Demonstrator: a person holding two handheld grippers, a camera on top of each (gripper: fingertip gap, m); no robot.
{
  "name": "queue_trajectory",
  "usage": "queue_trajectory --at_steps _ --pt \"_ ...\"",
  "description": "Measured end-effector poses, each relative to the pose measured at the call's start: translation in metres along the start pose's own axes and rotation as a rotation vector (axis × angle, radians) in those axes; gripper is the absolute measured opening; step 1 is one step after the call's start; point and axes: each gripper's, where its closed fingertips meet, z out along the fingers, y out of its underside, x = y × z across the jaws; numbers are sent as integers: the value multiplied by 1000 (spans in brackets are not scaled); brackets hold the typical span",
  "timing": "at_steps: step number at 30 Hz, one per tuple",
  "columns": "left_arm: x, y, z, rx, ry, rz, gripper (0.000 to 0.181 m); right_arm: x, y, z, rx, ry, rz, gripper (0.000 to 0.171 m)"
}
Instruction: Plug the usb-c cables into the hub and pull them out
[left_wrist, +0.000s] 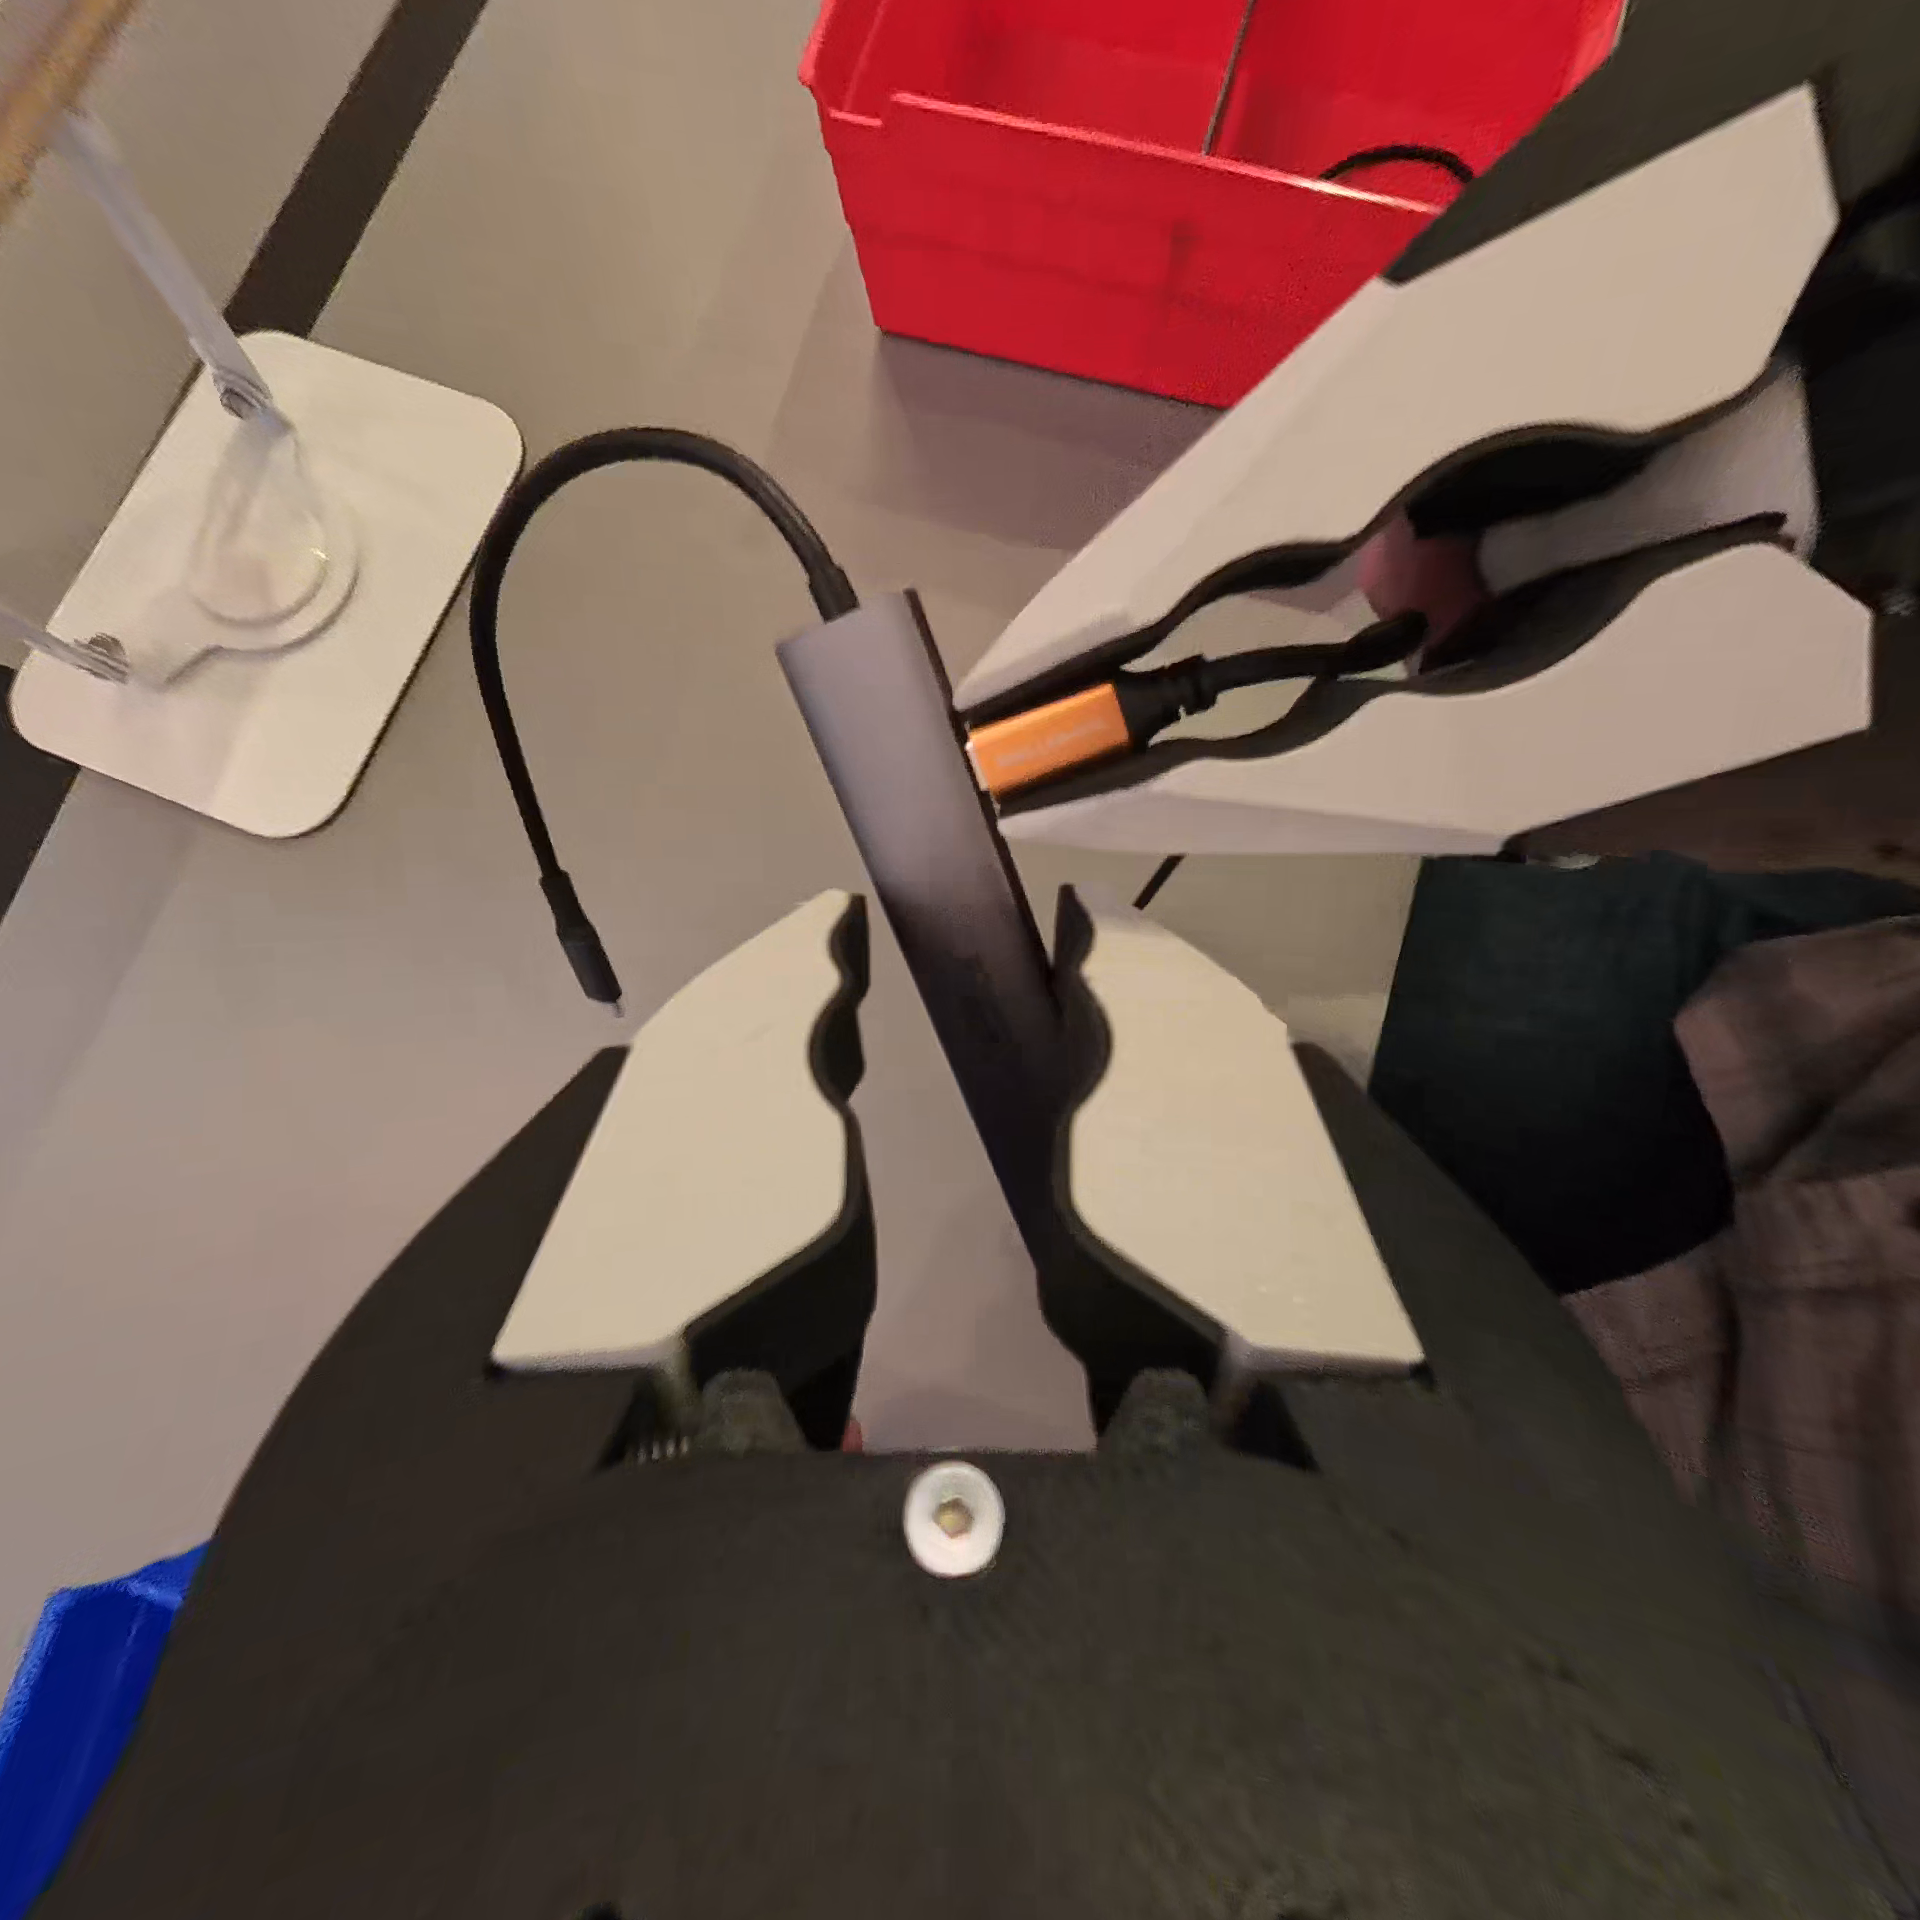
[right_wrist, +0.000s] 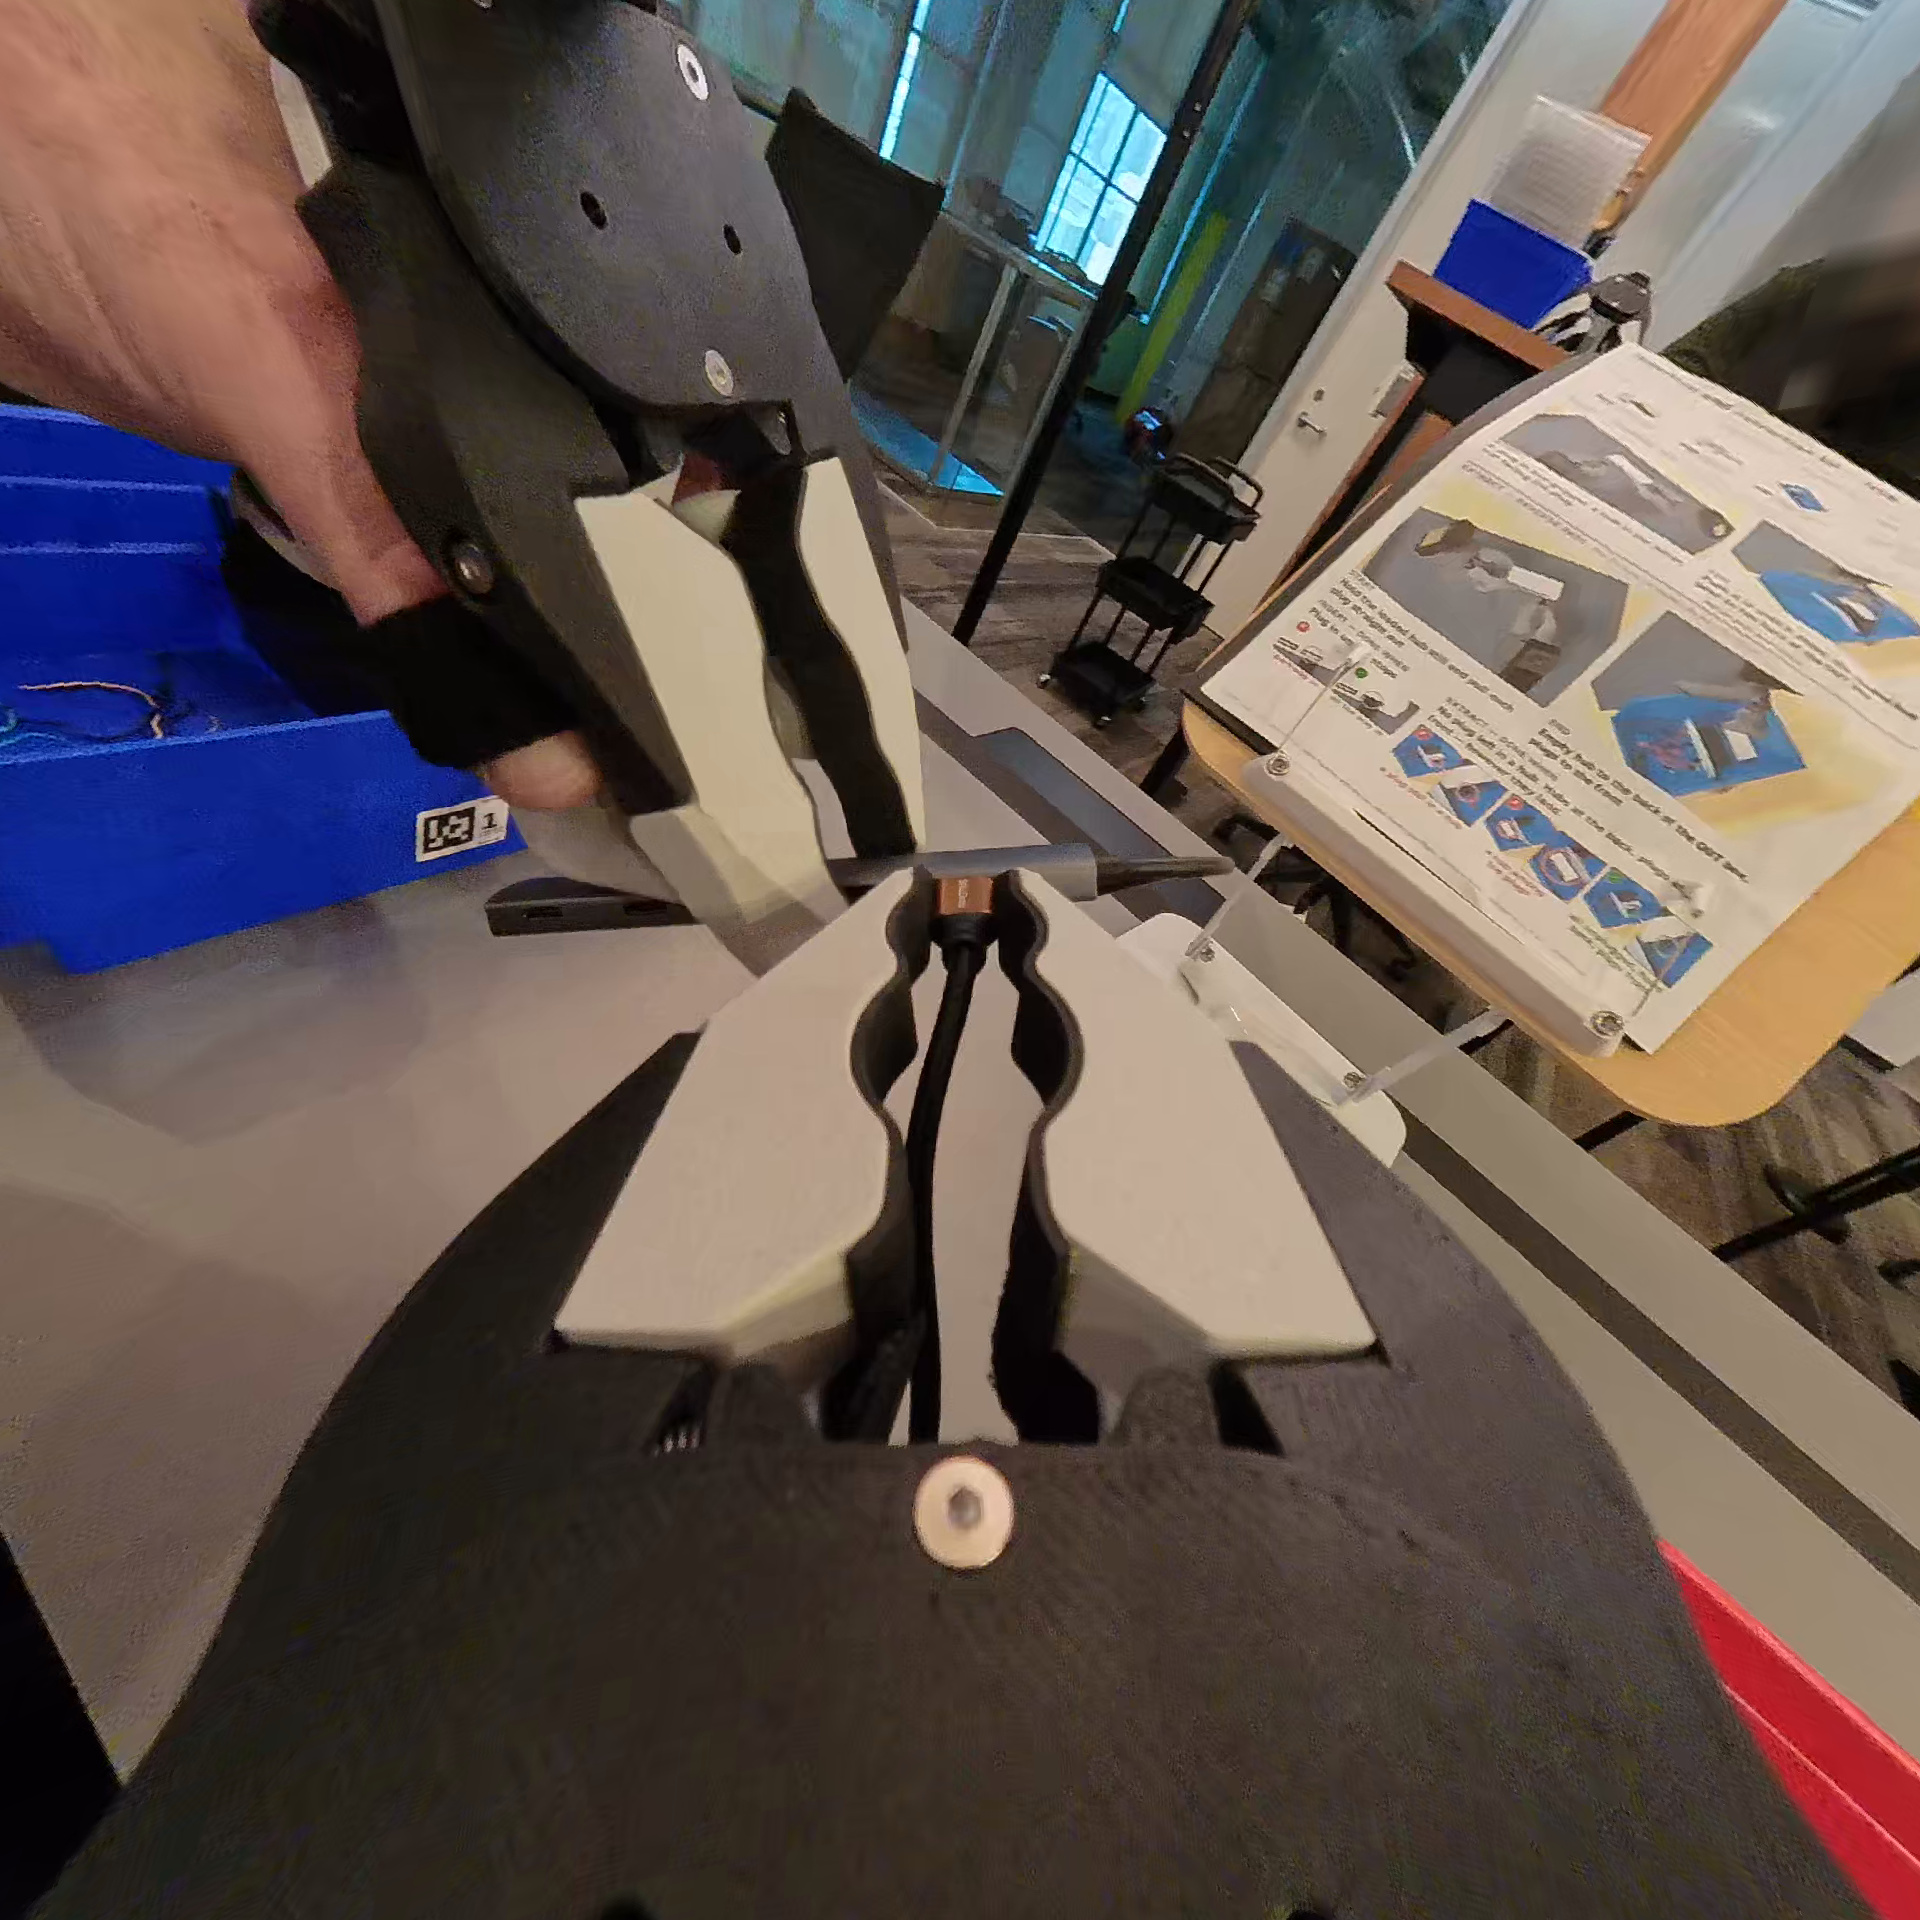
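My left gripper (left_wrist: 961, 935) is shut on the grey hub (left_wrist: 894, 790) and holds its lower end, so the hub sticks up and away at a slant above the table. The hub's own black lead (left_wrist: 499, 665) arcs to the left and hangs free. My right gripper (right_wrist: 961, 899) is shut on the orange USB-C plug (right_wrist: 961, 896), whose black cable (right_wrist: 935, 1091) runs back between the fingers. The plug (left_wrist: 1049, 743) meets the hub's right side; no metal tip shows. The right gripper (left_wrist: 987, 764) comes in from the right. The left gripper (right_wrist: 821, 862) and hub (right_wrist: 1018, 860) show ahead.
A red bin (left_wrist: 1039, 260) stands behind the hub. A blue bin (right_wrist: 156, 810) sits at the left. A white stand base (left_wrist: 270, 582) with a clear holder carries a printed sheet (right_wrist: 1558, 675). A person's hand (right_wrist: 156, 260) holds the left gripper. The table edge runs at the right. Both grippers' tips are close together, under 4 cm apart.
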Motion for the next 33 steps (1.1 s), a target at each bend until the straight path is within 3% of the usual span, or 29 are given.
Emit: queue_trajectory --at_steps 7,18,27,33 --pt "-5 -8 4 -22 -51 41 26 9 3 -2 5 67 -26 10" --pt "-24 -7 4 -192 -171 230 24 11 14 5 -34 109 -74 14" --pt "-19 -7 11 -147 1 10 24 17 18 10 44 92 43 10" --pt "-18 -8 16 -75 126 -132 24 20 19 14 58 96 -35 10"
